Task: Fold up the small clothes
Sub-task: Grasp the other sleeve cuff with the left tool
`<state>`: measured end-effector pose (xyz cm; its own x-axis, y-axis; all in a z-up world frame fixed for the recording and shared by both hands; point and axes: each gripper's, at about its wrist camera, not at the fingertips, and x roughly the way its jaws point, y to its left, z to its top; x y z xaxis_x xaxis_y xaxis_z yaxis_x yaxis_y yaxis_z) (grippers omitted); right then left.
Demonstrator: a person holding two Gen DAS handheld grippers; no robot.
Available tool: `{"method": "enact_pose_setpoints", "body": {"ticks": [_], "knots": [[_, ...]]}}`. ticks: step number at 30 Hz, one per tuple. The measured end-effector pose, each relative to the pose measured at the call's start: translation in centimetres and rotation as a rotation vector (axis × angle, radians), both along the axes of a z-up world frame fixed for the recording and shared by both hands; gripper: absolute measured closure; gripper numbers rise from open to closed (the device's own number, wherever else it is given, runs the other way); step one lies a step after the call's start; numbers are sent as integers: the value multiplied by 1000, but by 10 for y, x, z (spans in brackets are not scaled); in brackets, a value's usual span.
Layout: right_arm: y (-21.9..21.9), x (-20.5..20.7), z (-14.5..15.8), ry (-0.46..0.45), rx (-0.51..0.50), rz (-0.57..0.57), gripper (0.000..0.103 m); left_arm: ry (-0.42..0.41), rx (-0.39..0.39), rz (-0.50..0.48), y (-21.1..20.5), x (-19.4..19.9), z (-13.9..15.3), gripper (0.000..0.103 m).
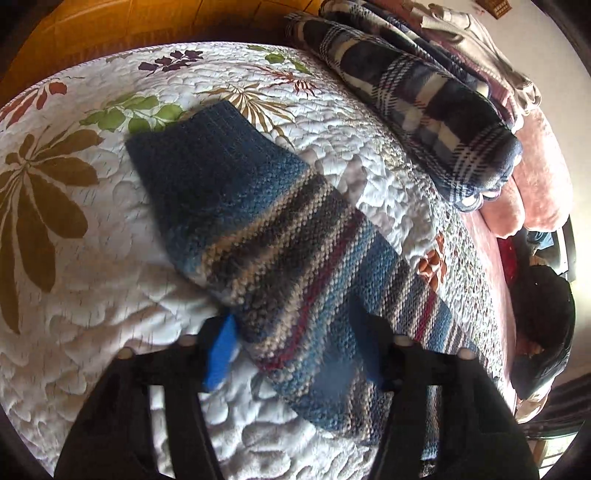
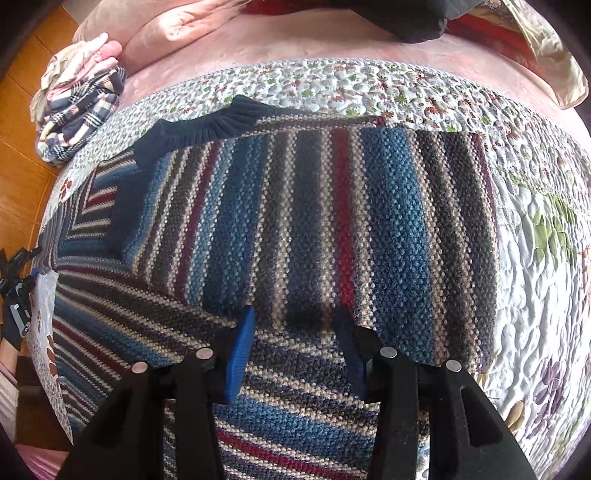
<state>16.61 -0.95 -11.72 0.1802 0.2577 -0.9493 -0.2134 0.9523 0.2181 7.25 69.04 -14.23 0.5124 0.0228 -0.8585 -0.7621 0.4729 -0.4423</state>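
I have a striped knit sweater (image 2: 303,206) spread on the quilted floral bedspread (image 2: 546,280), bands of blue, grey, beige and dark red running across it, with the dark ribbed collar (image 2: 207,129) toward the far edge in my right wrist view. One side panel is folded over the body, its stripes meeting the others at an angle on the left of that view. My right gripper (image 2: 295,343) sits low over the near part of the sweater, jaws set wide apart, blue pads (image 2: 240,354) showing, nothing between them; I cannot tell whether the tips touch the knit. In my left wrist view a sleeve (image 1: 236,206) of the same sweater stretches away across the bedspread, ending in a solid dark blue cuff (image 1: 192,147) that lies on a printed green leaf pattern. My left gripper (image 1: 295,350) straddles the sleeve where it widens toward the body: the jaws stand wide, one blue pad (image 1: 221,354) just beside the sleeve's left edge, the other finger over the knit, and the cloth is not pinched. Beyond the sleeve a folded navy plaid blanket (image 1: 424,110) rests near the bedspread's edge, with pale and pink folded cloth (image 1: 476,44) stacked against it and a pink plush cover (image 1: 535,177) under both. Orange wooden floor (image 1: 110,33) shows past the bed.
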Motion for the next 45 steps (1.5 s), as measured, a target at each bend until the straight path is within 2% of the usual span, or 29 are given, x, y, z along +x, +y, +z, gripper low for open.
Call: {"method": "enact_pose_setpoints", "body": {"ticks": [2,3,5,6,12,16,22,26,38,45], "knots": [[1,0,-1,-3,-11,4,57,20,25,-7,1,2,-1,77],[2,0,-1,-4,-14,5,57,21,38,-14,0,3,0,79],[2,0,-1,-5,-19,8,57,13,48,-25,-1,2,2,90],[3,0,-1,-5,-21,9,57,9,52,-33,-2,4,4,91],[2,0,4,-9,-14,2,57,-18,121,-99,-27,14,32,93],[-1,2,10,-17,-1,-12,57,-54,127,-159,-51,26,52,93],[-3,1,18,-28,17,-18,57,-112,153,-323,-115,63,90,94],[-3,2,23,-31,23,-20,57,-130,156,-433,-169,85,106,94],[-4,2,28,-35,29,-16,57,-214,74,-631,-322,138,120,94],[-7,0,21,-25,1,-9,57,-177,36,-742,-386,153,89,94]]}}
